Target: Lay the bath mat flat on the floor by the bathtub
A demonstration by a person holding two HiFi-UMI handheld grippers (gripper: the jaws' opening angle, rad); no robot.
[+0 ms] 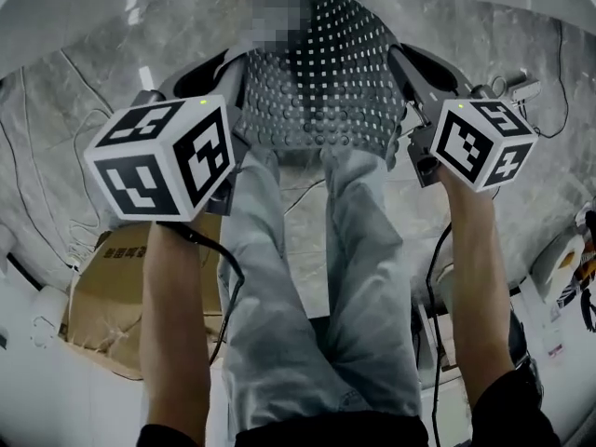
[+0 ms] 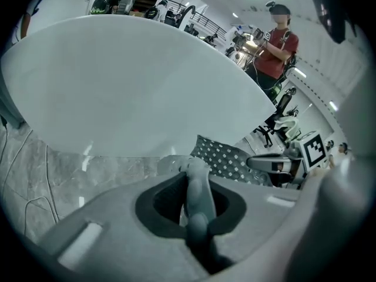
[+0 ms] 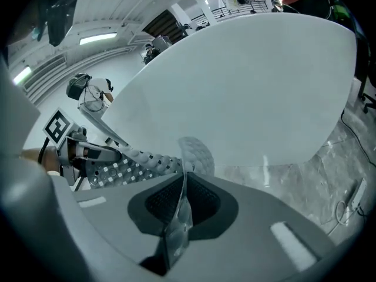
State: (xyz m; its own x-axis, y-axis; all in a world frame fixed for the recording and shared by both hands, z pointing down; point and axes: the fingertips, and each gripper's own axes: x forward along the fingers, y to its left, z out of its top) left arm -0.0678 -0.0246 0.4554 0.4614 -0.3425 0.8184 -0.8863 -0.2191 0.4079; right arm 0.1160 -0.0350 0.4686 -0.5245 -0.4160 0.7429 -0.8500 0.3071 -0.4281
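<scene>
Left forearm (image 1: 172, 324) and right forearm (image 1: 480, 277): bare, one at either side of legs in pale jeans (image 1: 317, 296).

Cardboard box (image 1: 98, 291): lying on the floor (image 1: 47, 156) to the left of the legs. Floor of grey marbled finish, crossed by thin cables (image 1: 79, 124).

Left gripper (image 2: 197, 201): topped by a black-and-white marker cube (image 1: 168, 156). Jaws clenched on a thick, bunched edge of the bath mat (image 1: 321, 73).

Right gripper (image 3: 176, 213): topped by a second marker cube. Jaws pinched tight on the opposite edge of the mat, with a thin fold of it squeezed between the pads.

Bath mat: grey, studded with round bumps on one part, pierced by rows of small square holes on another. Stretched between the two grippers beyond the knees, over the marbled floor, just in front of the bathtub (image 2: 135, 81). Contact with the floor not discernible.

Bathtub: white, smooth, with a curved outer wall filling most of both gripper views behind the mat.

Farthest: person in a red top (image 2: 276, 46), standing beyond the tub among office chairs and equipment.
</scene>
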